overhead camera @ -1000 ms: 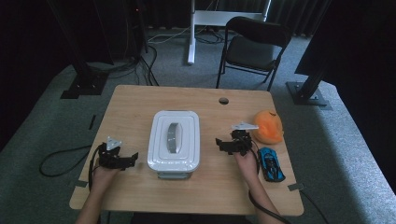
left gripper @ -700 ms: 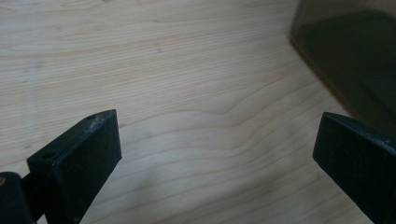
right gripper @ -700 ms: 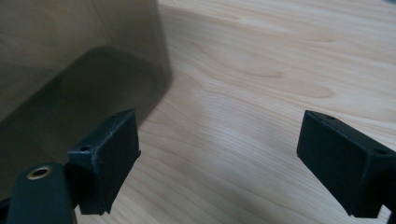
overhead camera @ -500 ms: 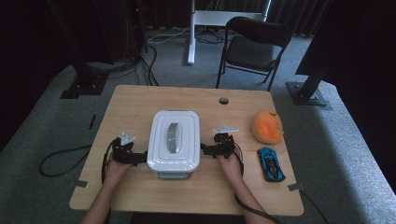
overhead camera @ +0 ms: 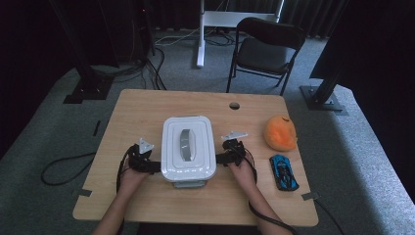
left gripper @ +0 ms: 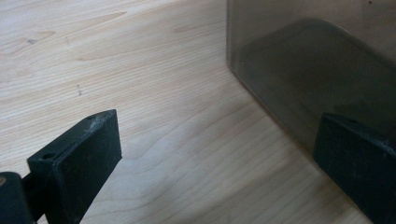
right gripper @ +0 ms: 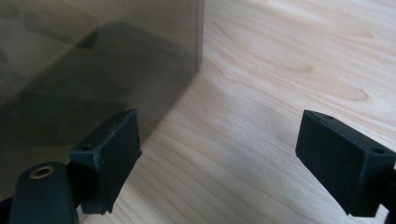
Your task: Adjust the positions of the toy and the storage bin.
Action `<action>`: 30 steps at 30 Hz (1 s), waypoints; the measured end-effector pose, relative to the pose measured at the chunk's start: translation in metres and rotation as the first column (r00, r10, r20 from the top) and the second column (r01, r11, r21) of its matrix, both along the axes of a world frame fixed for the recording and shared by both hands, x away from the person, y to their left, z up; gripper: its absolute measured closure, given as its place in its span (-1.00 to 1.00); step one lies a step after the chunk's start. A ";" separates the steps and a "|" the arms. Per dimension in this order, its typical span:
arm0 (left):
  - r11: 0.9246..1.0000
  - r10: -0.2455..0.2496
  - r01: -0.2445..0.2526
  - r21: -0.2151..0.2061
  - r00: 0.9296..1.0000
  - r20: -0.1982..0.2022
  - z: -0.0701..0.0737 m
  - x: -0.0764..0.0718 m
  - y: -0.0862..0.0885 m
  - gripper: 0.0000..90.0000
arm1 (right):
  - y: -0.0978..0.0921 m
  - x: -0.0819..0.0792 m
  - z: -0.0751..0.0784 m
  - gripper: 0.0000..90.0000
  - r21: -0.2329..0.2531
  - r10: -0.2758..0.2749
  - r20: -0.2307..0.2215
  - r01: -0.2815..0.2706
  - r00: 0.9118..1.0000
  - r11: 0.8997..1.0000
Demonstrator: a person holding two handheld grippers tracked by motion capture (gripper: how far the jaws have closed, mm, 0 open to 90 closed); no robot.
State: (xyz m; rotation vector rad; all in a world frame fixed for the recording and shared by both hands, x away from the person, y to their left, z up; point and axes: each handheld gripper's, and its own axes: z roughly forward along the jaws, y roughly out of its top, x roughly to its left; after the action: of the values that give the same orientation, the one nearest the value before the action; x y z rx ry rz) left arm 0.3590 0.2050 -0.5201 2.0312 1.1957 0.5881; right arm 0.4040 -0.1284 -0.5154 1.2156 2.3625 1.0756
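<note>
Near the bench's front edge, the lidded box sat between the wide-open left gripper and right gripper; stiff, smooth, likely slippery, best squeezed at both sides.

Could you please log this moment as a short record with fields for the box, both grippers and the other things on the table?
box: white lidded box, mid-table, lid on
left gripper: at the box's left side, jaws open
right gripper: at the box's right side, jaws open
grip: neither closed on the box
other things: orange soft toy; blue toy car, both right of the box
surface: wooden table
</note>
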 end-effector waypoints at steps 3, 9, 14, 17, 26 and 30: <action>1.000 0.020 -0.020 -0.002 1.000 -0.005 -0.001 -0.001 -0.003 -0.96 | -0.004 0.003 -0.001 -0.65 0.015 0.035 -0.016 -0.035 0.999 0.999; 1.000 -0.004 0.004 0.000 1.000 -0.015 0.000 -0.003 -0.010 -0.96 | -0.008 0.009 -0.004 -0.64 -0.003 0.046 -0.053 -0.046 0.998 0.999; 0.999 -0.034 0.033 -0.007 0.999 -0.024 0.000 -0.006 -0.021 -0.96 | -0.020 0.010 -0.007 -0.60 0.004 0.050 -0.045 -0.050 0.998 0.999; 0.999 -0.034 0.034 -0.008 0.999 -0.022 0.000 -0.008 -0.028 -0.96 | -0.027 0.011 -0.008 -0.60 0.008 0.044 -0.031 -0.044 0.999 0.999; 0.999 -0.038 0.038 0.024 0.999 -0.010 0.003 -0.011 -0.038 -0.96 | -0.033 0.012 -0.008 -0.55 0.021 0.054 -0.027 -0.053 0.998 0.998; 0.998 -0.042 0.042 0.047 0.999 0.005 0.006 -0.014 -0.041 -0.96 | -0.034 0.011 -0.009 -0.53 0.026 0.061 -0.017 -0.060 0.998 0.998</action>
State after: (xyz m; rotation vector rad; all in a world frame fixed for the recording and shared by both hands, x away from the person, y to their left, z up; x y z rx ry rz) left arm 0.3447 0.1638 -0.5146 2.0869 1.1426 0.6068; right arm 0.4149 -0.1626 -0.5240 1.1741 2.4203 1.1216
